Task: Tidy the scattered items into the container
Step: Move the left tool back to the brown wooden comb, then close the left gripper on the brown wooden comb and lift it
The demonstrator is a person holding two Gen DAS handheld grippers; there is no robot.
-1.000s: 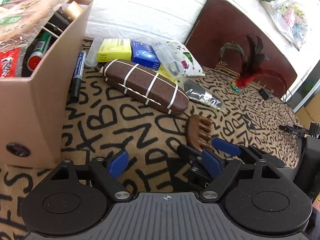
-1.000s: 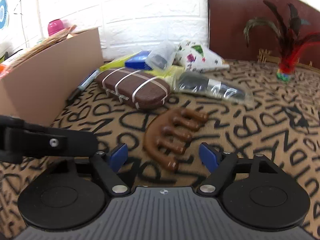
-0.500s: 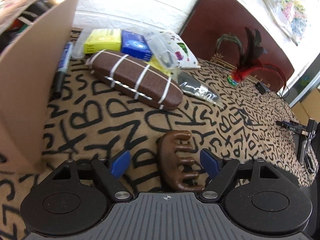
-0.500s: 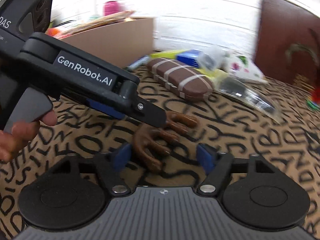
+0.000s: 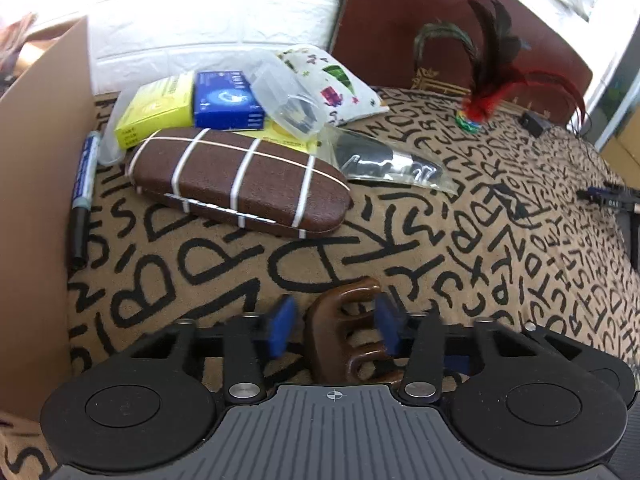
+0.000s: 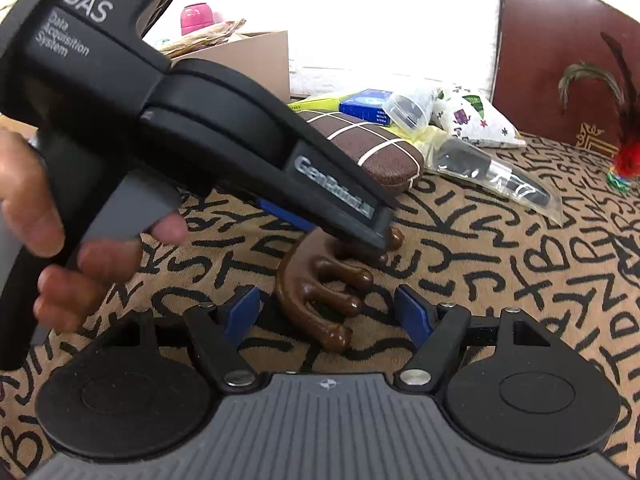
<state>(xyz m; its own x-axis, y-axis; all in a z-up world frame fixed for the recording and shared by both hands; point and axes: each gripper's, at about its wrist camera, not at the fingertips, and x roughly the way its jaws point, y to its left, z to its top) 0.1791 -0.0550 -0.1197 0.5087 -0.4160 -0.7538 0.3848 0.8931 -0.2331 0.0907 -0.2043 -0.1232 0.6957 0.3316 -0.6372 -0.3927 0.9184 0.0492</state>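
Straddling the brown wooden comb (image 5: 344, 332), the left gripper (image 5: 334, 326) has its blue pads (image 5: 282, 326) on either side of the comb, close in but with a gap showing on the left side, so I cannot tell whether they grip it. The comb lies on the letter-patterned cloth (image 5: 500, 240), in front of the brown striped glasses case (image 5: 240, 184). The right gripper (image 6: 326, 314) sits low behind the comb with its tongs wide apart, touching nothing. Behind the glasses case are a yellow box (image 5: 154, 110), a blue box (image 5: 226, 100) and a clear plastic box (image 5: 288, 98). Left of the case lies a marker (image 5: 84, 196), along the cardboard box (image 5: 36, 200).
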